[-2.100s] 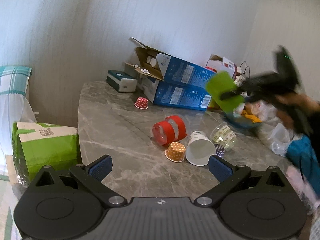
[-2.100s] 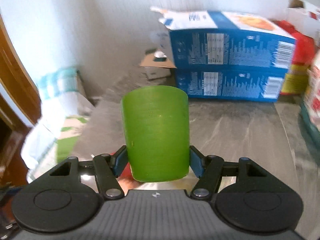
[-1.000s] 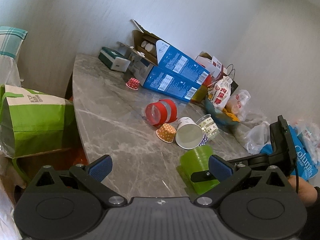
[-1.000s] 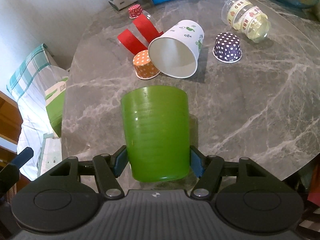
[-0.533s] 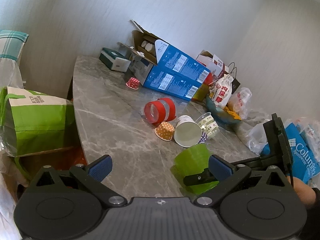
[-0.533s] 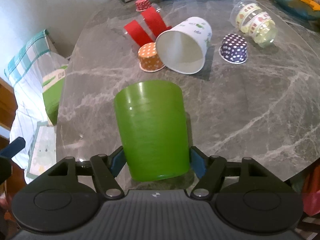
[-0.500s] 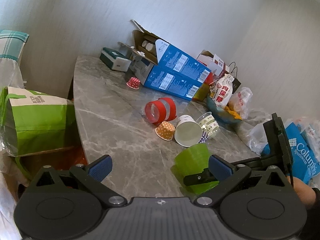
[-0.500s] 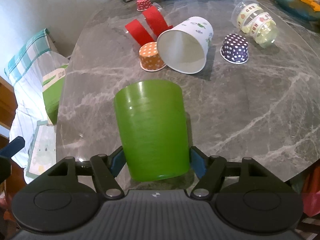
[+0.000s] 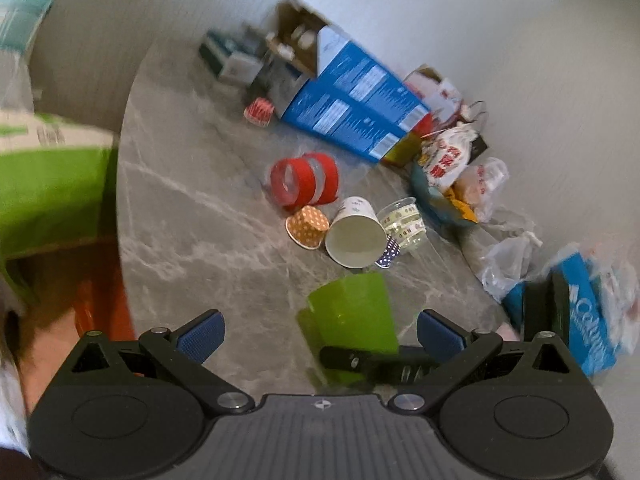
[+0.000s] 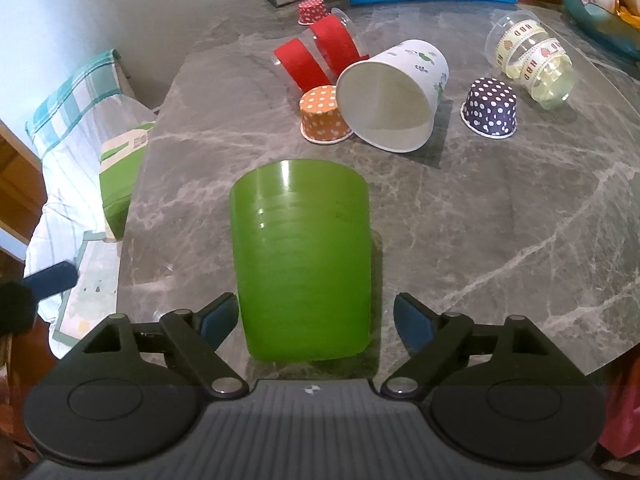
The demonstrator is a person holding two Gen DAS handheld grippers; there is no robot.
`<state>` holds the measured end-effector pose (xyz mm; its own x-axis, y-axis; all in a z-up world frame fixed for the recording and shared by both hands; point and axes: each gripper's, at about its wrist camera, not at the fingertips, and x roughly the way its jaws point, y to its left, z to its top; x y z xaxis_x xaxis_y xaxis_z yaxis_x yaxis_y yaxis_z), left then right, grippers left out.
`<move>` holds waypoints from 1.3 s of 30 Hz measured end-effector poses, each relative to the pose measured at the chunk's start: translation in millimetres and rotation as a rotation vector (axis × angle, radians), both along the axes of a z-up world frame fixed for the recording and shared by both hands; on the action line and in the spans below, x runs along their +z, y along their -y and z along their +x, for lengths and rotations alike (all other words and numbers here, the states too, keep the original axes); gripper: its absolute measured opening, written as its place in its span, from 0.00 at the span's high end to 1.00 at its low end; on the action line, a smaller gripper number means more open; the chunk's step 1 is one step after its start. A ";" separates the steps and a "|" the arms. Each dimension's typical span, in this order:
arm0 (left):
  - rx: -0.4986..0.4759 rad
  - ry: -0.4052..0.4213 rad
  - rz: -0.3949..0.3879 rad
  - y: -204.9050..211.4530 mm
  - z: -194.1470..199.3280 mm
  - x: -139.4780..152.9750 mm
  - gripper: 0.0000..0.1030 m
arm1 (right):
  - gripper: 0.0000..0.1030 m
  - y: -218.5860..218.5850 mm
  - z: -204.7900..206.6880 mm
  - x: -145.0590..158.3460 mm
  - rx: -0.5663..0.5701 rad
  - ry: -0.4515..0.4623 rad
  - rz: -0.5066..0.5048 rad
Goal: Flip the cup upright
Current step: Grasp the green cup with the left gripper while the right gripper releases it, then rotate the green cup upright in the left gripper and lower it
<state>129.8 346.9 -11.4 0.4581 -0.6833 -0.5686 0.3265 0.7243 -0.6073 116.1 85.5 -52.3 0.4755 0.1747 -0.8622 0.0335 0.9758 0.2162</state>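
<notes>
Right gripper (image 10: 314, 322): my jaws now spread apart, pads clear of the green cup (image 10: 302, 260), which I had clamped half a second ago. Cup stands upright, wide mouth up, near the front edge of the grey marble table (image 10: 500, 220). Left gripper (image 9: 318, 334) wide open as before, holding nothing, hanging over the same edge; its view is blurred. Behind the cup: white paper cup (image 10: 394, 100) on its side, orange dotted cup (image 10: 322, 120) touching it, blue boxes (image 9: 356, 96) against the white wall.
</notes>
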 end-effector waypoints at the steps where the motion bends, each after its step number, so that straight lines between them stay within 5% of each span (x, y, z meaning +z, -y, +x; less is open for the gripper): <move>1: 0.000 -0.030 0.008 6.7 7.0 0.5 0.00 | 0.14 0.1 -1.7 -0.1 0.005 0.012 -0.009; 7: 0.001 -0.197 0.061 47.4 35.5 -6.4 0.00 | 0.10 6.7 -13.7 3.0 0.042 0.088 -0.005; 16: -0.002 -0.286 0.214 115.2 38.8 -9.0 0.00 | 0.08 24.3 -33.1 6.5 0.081 0.185 0.035; 26: 0.139 -0.429 0.221 136.4 47.0 -29.2 0.06 | 0.08 34.3 -42.8 -0.4 0.124 0.222 0.067; 39: 0.202 -0.396 0.295 162.0 51.1 -33.4 0.26 | 0.08 59.3 -60.4 -8.0 0.120 0.234 0.111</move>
